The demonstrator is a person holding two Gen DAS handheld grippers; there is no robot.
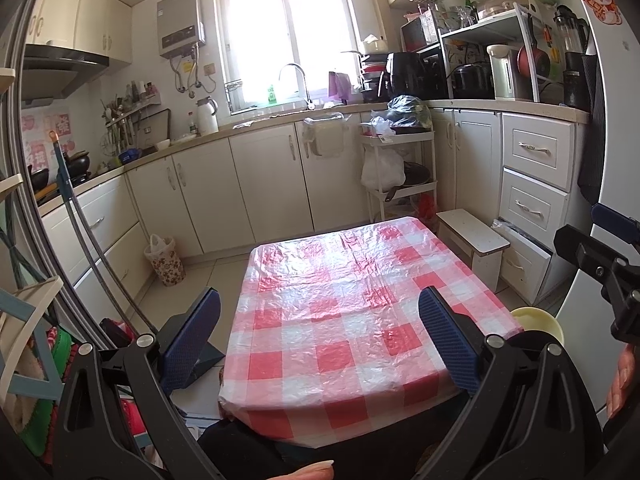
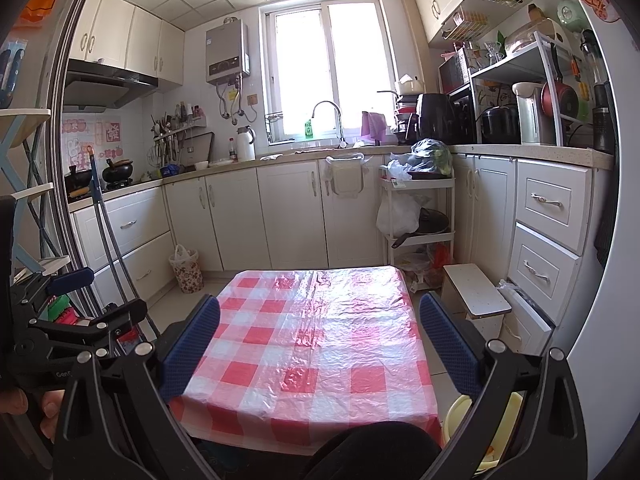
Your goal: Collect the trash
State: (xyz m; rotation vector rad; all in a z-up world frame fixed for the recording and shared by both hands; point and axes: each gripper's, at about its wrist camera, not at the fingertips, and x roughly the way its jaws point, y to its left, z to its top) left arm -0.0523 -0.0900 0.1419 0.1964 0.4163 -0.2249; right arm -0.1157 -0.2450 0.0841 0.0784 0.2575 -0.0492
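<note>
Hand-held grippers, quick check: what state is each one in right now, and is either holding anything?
Left hand-held gripper: open, nothing between its fingers, above the checked table.
Right hand-held gripper: open, holding nothing, above the same table.

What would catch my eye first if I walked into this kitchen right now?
Most likely the red-and-white checked tablecloth under shiny plastic, on the low table in the middle of the floor. Both the left gripper and the right gripper hang open above its near edge, holding nothing. Behind it, the bright window glares over the sink faucet, and a floral wastebasket lined with a plastic bag stands by the left cabinets.
</note>
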